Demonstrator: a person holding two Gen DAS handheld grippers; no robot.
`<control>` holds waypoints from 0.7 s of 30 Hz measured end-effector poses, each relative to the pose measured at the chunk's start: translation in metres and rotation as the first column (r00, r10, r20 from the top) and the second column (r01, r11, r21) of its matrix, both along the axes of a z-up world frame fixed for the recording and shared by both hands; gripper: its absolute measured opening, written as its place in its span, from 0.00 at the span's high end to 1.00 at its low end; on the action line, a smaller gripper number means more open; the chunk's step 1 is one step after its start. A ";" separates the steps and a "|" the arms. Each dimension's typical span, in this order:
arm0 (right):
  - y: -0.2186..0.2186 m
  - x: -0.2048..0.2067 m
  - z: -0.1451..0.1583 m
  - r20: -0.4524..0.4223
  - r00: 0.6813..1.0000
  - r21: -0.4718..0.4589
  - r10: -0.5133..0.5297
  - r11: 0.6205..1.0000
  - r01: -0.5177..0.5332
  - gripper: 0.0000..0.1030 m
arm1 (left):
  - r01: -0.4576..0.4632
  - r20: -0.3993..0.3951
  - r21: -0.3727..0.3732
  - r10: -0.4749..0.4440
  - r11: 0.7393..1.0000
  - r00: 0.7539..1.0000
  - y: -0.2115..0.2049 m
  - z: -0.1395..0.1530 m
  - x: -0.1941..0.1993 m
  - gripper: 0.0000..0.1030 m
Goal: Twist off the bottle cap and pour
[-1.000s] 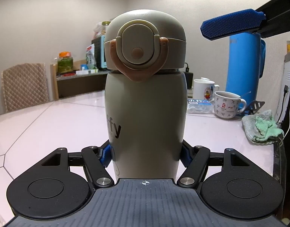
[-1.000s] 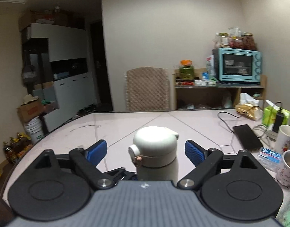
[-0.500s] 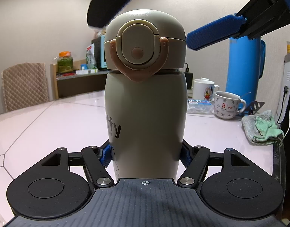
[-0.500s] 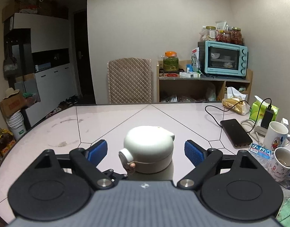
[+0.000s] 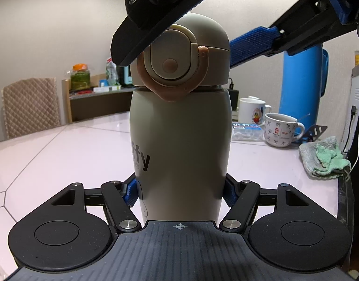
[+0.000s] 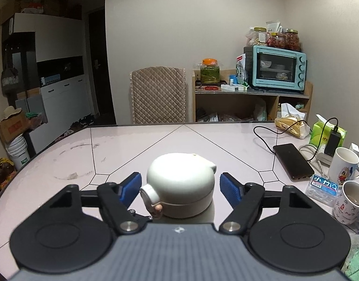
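A beige thermos bottle [image 5: 181,145] stands upright on the white table [image 5: 62,154]. My left gripper [image 5: 180,192] is shut on the bottle's lower body. Its domed beige cap [image 5: 179,56] with a round latch and a tan loop is on the bottle. My right gripper [image 6: 180,188] is open and straddles the cap [image 6: 179,187] from above, with a blue pad on each side and a small gap to each. In the left wrist view its fingers [image 5: 252,44] reach down around the cap.
Two mugs [image 6: 343,166] [image 6: 349,202], a small blue box [image 6: 323,187], a black phone [image 6: 293,160] on a cable and a green tissue pack [image 6: 324,133] lie at the table's right. A tall blue jug [image 5: 301,86] and a green cloth [image 5: 324,157] sit right of the bottle.
My right gripper has come down and forward over the cap, so its fingers now flank it on both sides. The left gripper and the bottle have not moved.
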State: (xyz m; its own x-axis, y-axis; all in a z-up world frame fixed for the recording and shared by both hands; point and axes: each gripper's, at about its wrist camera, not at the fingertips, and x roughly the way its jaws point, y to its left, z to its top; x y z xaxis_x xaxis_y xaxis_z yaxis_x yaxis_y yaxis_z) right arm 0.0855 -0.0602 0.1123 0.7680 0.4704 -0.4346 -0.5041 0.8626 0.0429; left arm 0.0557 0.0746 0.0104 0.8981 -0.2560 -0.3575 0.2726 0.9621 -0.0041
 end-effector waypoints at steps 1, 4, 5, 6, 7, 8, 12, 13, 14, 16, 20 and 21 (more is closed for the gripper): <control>0.001 0.000 0.000 0.000 1.000 -0.001 0.003 1.000 -0.003 0.31 | 0.000 0.000 -0.002 0.000 1.000 1.000 0.000 0.000 0.000 0.30; 0.000 0.000 0.001 0.005 1.000 -0.007 0.019 1.000 -0.019 0.32 | 0.001 -0.001 -0.005 -0.001 1.000 1.000 0.001 0.000 0.000 0.30; -0.001 0.000 0.001 0.006 1.000 -0.008 0.027 1.000 -0.027 0.32 | 0.000 -0.001 -0.005 0.000 1.000 1.000 0.000 0.000 0.000 0.30; -0.002 0.000 0.000 0.009 0.999 -0.011 0.043 0.999 -0.043 0.32 | -0.004 0.000 -0.005 0.004 1.000 1.000 -0.002 -0.001 0.000 0.30; -0.003 0.000 0.000 0.013 0.998 -0.015 0.059 0.998 -0.058 0.32 | -0.005 0.000 -0.006 0.005 1.000 1.000 -0.004 -0.002 0.000 0.30; -0.004 0.000 0.000 0.016 0.997 -0.018 0.075 0.997 -0.074 0.32 | -0.004 0.000 -0.008 0.004 1.000 1.000 -0.003 -0.002 0.000 0.30; -0.009 0.001 0.000 0.027 0.989 -0.030 0.146 0.989 -0.145 0.32 | 0.001 -0.001 -0.014 -0.001 1.000 1.000 -0.001 -0.002 0.000 0.30; -0.012 0.003 0.000 0.027 0.984 -0.032 0.175 0.984 -0.174 0.32 | 0.001 -0.002 -0.016 -0.001 1.000 1.000 0.000 -0.002 0.000 0.30; -0.014 0.005 0.000 0.028 0.979 -0.034 0.204 0.979 -0.203 0.32 | 0.002 -0.002 -0.017 -0.003 1.000 1.000 0.000 -0.002 -0.001 0.30; -0.019 0.009 0.001 0.029 0.965 -0.037 0.261 0.965 -0.260 0.32 | 0.006 -0.002 -0.017 -0.006 1.000 1.000 0.001 -0.002 -0.001 0.30; -0.028 0.017 0.002 0.033 0.931 -0.042 0.364 0.931 -0.363 0.32 | 0.011 -0.001 -0.015 -0.011 1.000 1.000 0.002 -0.002 -0.001 0.30; -0.031 0.020 0.001 0.035 0.922 -0.041 0.386 0.922 -0.384 0.32 | 0.013 -0.001 -0.014 -0.013 1.000 1.000 0.002 -0.002 -0.001 0.30</control>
State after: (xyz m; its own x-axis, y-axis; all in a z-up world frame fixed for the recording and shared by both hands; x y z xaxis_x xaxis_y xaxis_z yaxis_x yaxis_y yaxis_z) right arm 0.1053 -0.0910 0.1135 0.5483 0.7192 -0.4267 -0.7982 0.6023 -0.0105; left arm 0.0548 0.0762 0.0084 0.8944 -0.2725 -0.3547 0.2850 0.9584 -0.0175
